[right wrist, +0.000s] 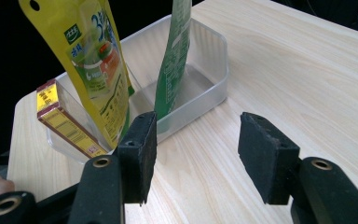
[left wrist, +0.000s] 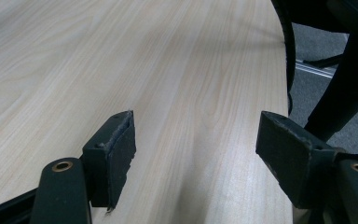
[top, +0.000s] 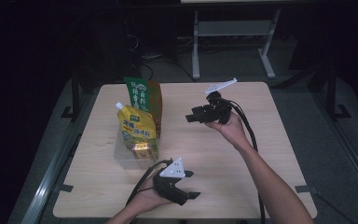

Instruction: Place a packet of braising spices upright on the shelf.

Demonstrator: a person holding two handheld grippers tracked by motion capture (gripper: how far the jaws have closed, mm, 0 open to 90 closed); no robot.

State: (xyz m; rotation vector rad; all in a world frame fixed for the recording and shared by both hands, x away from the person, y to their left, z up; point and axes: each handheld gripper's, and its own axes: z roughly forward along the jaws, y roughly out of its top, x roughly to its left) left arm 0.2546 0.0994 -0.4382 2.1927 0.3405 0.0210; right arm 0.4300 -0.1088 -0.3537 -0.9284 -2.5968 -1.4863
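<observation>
Left tongs (top: 189,184), jaws apart and empty, hover low over the near worktop (top: 261,140) edge, right tongs (top: 189,117) likewise apart facing the clear tub (right wrist: 209,51), where a careless reach could topple the tall yellow pouch (right wrist: 93,60), green pouch (right wrist: 175,56) or, probably, small box (right wrist: 63,119).

"3" on yellow pouch (right wrist: 91,60)

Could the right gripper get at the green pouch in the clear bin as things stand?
Probably yes: the right gripper is open and faces the bin; bare table lies between, and the green pouch stands upright, apart from the yellow pouch.
</observation>
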